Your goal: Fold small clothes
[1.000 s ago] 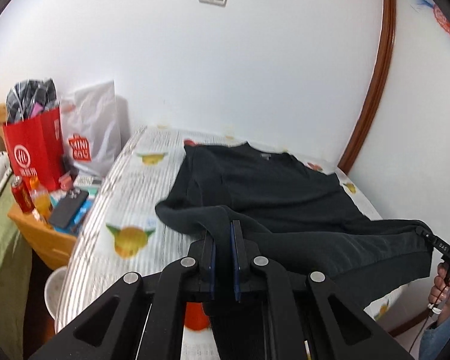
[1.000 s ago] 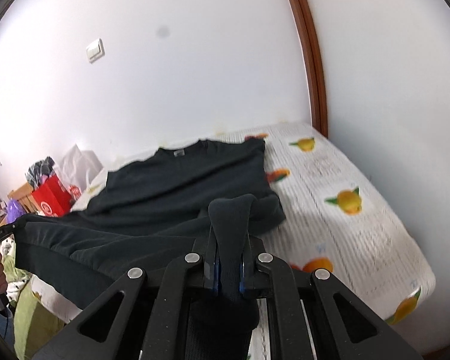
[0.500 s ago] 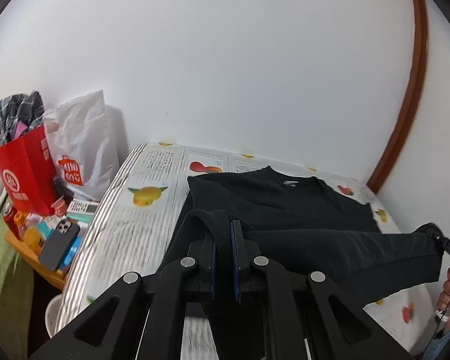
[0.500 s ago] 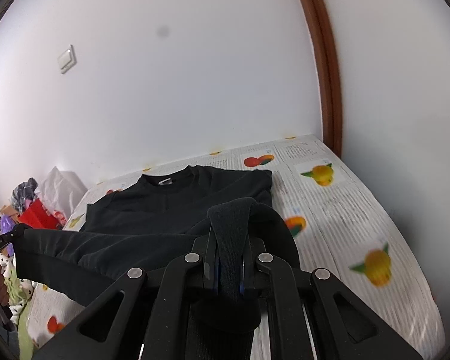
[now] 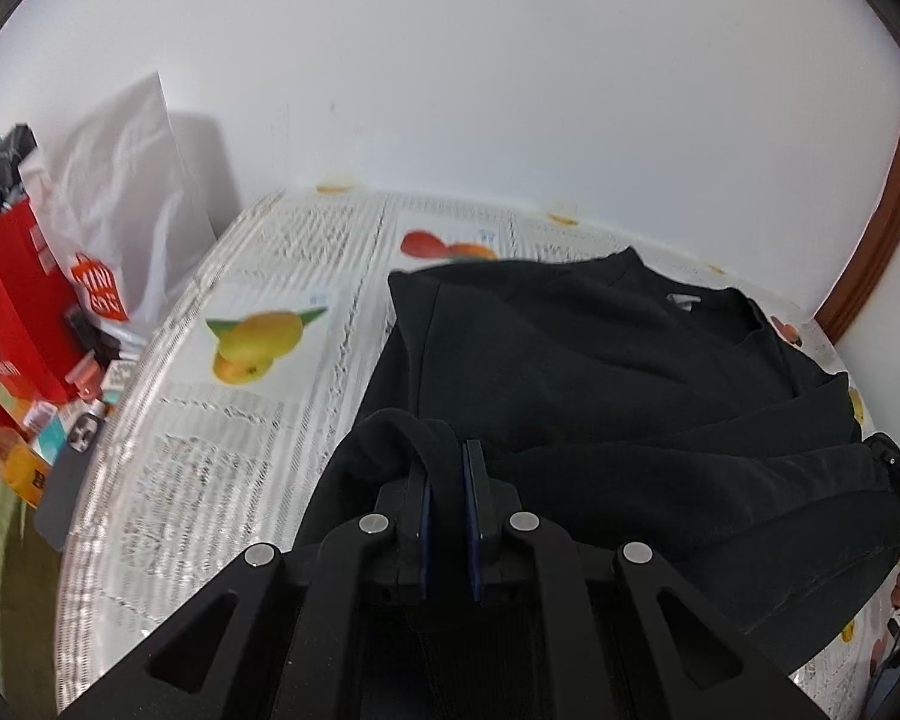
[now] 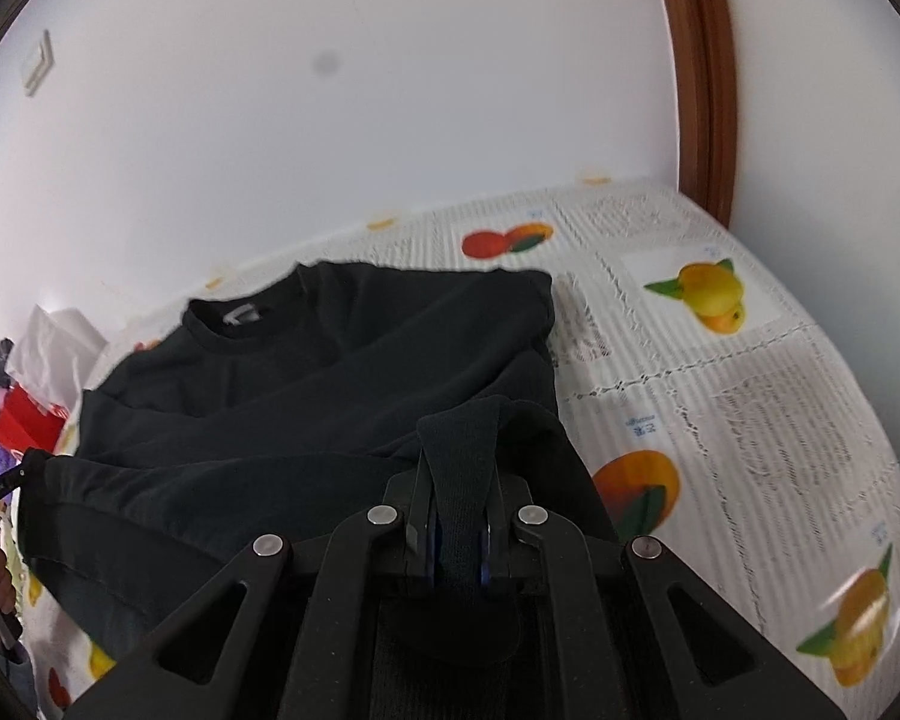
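A black sweatshirt (image 5: 600, 354) lies on a bed with its collar toward the far wall; it also shows in the right wrist view (image 6: 330, 372). My left gripper (image 5: 447, 468) is shut on the left corner of its bottom hem. My right gripper (image 6: 459, 480) is shut on the right corner of the hem. The hem (image 5: 750, 480) is lifted and stretched between the two grippers, over the lower body of the sweatshirt. The right gripper's tip (image 5: 897, 468) shows at the right edge of the left wrist view.
The bedsheet (image 6: 750, 390) is white with fruit prints. A red bag (image 5: 6, 312) and a white bag (image 5: 120, 204) stand left of the bed, above a low table with a phone (image 5: 60, 492) and small items. A wooden door frame (image 6: 699, 78) is at the far right corner.
Both grippers have carried the lifted hem forward toward the collar and lower over the sweatshirt. The folded part now covers more of the body.
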`<state>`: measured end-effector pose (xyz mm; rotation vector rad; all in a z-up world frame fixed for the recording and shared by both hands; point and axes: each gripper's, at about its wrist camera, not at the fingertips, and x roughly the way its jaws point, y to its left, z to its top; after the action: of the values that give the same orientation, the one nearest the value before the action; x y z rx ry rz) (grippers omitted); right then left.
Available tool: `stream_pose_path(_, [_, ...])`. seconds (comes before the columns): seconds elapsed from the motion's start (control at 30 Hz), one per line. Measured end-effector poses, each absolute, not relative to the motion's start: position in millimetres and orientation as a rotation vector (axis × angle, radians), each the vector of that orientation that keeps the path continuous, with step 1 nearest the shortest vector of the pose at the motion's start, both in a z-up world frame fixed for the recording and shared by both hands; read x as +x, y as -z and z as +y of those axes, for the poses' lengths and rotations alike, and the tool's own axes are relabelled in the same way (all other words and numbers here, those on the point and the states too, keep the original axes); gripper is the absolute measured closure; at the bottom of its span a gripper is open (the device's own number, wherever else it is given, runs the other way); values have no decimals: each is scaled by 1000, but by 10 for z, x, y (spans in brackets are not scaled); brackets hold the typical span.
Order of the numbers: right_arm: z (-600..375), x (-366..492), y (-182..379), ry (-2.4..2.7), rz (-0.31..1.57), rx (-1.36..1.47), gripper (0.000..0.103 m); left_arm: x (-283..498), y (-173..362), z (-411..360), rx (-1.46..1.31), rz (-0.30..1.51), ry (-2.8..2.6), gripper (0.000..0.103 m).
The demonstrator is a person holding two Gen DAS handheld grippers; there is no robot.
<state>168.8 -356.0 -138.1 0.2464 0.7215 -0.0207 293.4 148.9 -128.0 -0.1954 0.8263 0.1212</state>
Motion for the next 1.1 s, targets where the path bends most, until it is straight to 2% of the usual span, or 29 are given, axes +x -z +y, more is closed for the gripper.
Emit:
stream_pose_path(0.2, [-3549, 1774, 1482, 34, 759, 230, 93, 2961, 1360, 1447, -172, 852, -124, 90])
stream_pose_path(0.3, [-3546, 1691, 1432, 22, 779, 203, 87, 2950, 1331, 1448, -179, 865, -110, 90])
stream_pose_path(0.33, [-3558, 1630, 1390, 16, 780, 196, 82, 2910, 1292, 1449, -180, 864, -100, 88])
stream_pose_path(0.37, [-3565, 1539, 1334, 11, 772, 186, 72, 2877, 1258, 1457, -181, 859, -95, 87])
stream_pose_path(0.43, [-3608, 1299, 1214, 16, 735, 167, 55, 2761, 1170, 1502, -190, 838, -82, 77])
stream_pose_path(0.47, [-3648, 1174, 1169, 34, 711, 161, 54, 2686, 1132, 1535, -191, 827, -86, 72])
stream_pose_path(0.53, [-3752, 962, 1141, 78, 702, 170, 54, 2529, 1104, 1614, -191, 814, -87, 47])
stream_pose_path(0.57, [-3811, 881, 1160, 94, 709, 185, 54, 2464, 1111, 1654, -192, 808, -88, 46])
stream_pose_path(0.83, [-3957, 606, 1646, 63, 814, 349, 54, 2024, 1527, 2075, -300, 887, -92, 46])
stream_pose_path(1.03, [-3791, 878, 1787, 47, 845, 339, 54, 2124, 1694, 2034, -337, 937, -35, 46])
stream_pose_path(1.07, [-3770, 906, 1778, 48, 848, 333, 59, 2141, 1704, 2014, -333, 938, -42, 47])
stream_pose_path(1.1, [-3767, 910, 1786, 37, 849, 333, 63, 2140, 1710, 1997, -335, 932, -40, 55])
